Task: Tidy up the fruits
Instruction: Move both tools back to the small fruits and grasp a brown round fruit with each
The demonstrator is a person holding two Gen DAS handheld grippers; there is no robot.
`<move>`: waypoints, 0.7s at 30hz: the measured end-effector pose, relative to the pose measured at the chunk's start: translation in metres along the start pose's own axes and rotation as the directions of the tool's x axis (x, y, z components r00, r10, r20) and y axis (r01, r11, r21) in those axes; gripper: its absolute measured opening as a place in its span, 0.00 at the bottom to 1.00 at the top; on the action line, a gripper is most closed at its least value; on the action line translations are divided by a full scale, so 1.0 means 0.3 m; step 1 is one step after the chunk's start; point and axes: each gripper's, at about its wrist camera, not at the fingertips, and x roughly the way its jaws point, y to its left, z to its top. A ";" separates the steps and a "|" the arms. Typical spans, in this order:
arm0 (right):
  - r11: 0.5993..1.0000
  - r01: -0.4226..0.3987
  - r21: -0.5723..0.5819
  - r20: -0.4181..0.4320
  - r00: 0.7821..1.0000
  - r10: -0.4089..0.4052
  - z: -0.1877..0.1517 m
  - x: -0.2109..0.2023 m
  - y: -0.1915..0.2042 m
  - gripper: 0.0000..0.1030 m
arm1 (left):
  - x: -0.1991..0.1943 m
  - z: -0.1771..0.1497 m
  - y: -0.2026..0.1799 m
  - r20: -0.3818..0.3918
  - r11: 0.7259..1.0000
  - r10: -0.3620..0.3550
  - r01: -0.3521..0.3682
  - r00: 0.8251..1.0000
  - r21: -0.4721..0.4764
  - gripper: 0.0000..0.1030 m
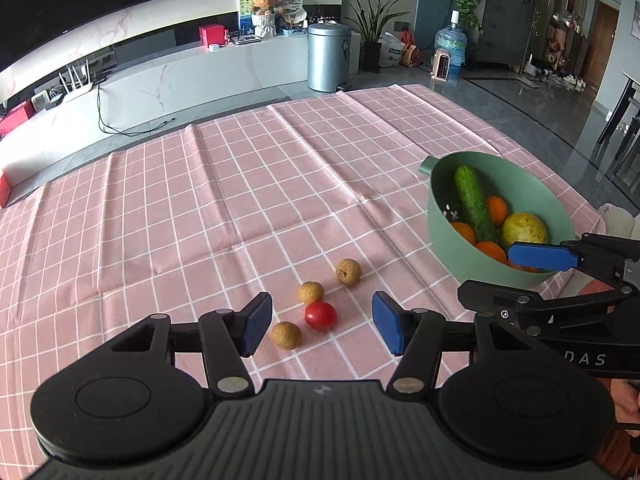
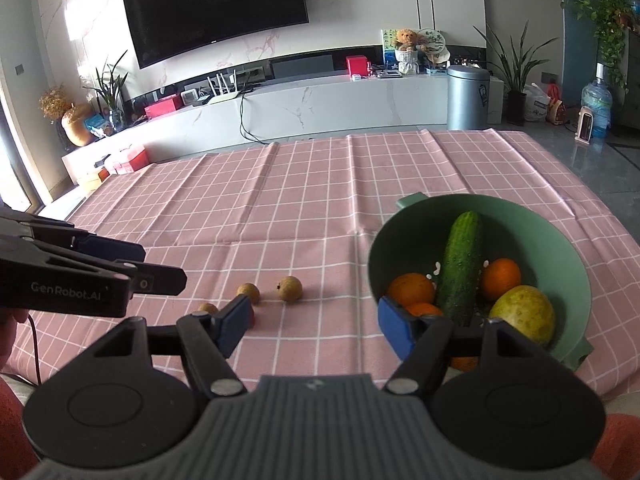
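Going left to right: the left tool (image 1: 322, 328) hangs low over the surface (image 1: 200, 200) with its blue pads spread wide and nothing between them. Right in front of that gap sits the loose stuff: three small brown longans, near one (image 1: 286, 335), middle one (image 1: 310, 292), far one (image 1: 348, 271), plus a cherry tomato (image 1: 320, 315) that looks to be touching or almost touching the middle longan. The tool seems lined up on that cluster on purpose, probably to pick one up next, and the tomato is the most centred of them.

Further right is the green colander bowl (image 1: 436, 216), already holding a cucumber (image 1: 474, 204) leaning up against the wall, a few oranges, e.g. (image 1: 497, 210), and a yellow-green round fruit (image 1: 524, 230), maybe a pear or guava, hard to tell. So the big pieces look sorted and only the small ones are left out.

The right tool (image 2: 316, 326) is also spread open and empty, hovering at the near rim of the bowl, with one pad over the oranges.

The surface wears a pink checked tablecloth with fold creases. Behind it is a living room: a big wall TV (image 2: 216, 4), a marble media bench (image 2: 320, 104), a teddy bear (image 2: 407, 40), a metal pedal bin (image 2: 467, 98), potted plants and a water jug (image 2: 597, 104).
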 end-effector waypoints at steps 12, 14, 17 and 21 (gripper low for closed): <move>0.994 -0.022 -0.111 -0.039 0.999 0.018 -0.043 0.095 0.111 0.42 | 0.091 -0.091 0.088 -0.059 0.996 -0.048 0.044 0.997 -0.073 0.56; 0.992 -0.032 -0.123 -0.057 0.998 0.026 -0.044 0.124 0.120 0.38 | 0.119 -0.096 0.097 -0.077 0.997 -0.043 0.038 0.996 -0.074 0.53; 0.990 -0.022 -0.138 -0.080 0.997 0.010 -0.042 0.166 0.130 0.29 | 0.161 -0.100 0.113 -0.103 0.995 -0.050 0.040 0.993 -0.093 0.45; 0.991 -0.019 -0.132 -0.099 0.995 0.006 -0.033 0.221 0.124 0.25 | 0.212 -0.096 0.123 -0.117 0.993 -0.055 0.042 0.992 -0.108 0.43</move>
